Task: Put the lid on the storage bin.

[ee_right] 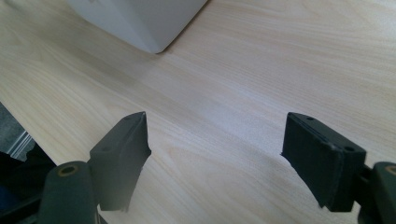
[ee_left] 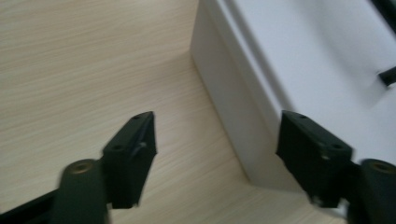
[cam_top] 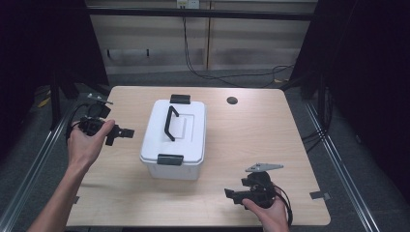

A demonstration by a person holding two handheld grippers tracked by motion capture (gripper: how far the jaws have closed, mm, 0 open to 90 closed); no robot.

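White lidded box [cam_top: 175, 139] at tabletop [cam_top: 251, 140] centre, latches [cam_top: 170, 159] near and far, black handle [cam_top: 170, 123] on top. Left tongs [cam_top: 126, 132] and right tongs [cam_top: 231, 194] released, empty. Likely rigid, smooth-sided plastic; the handle offers the surest hold.

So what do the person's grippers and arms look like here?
Both grippers are black. The right gripper carries a grey three-cornered plate on top and trails a black cable; the left gripper trails one too. Each has two blocky black jaws with small screw holes. The forearms are bare, with no sleeves showing.
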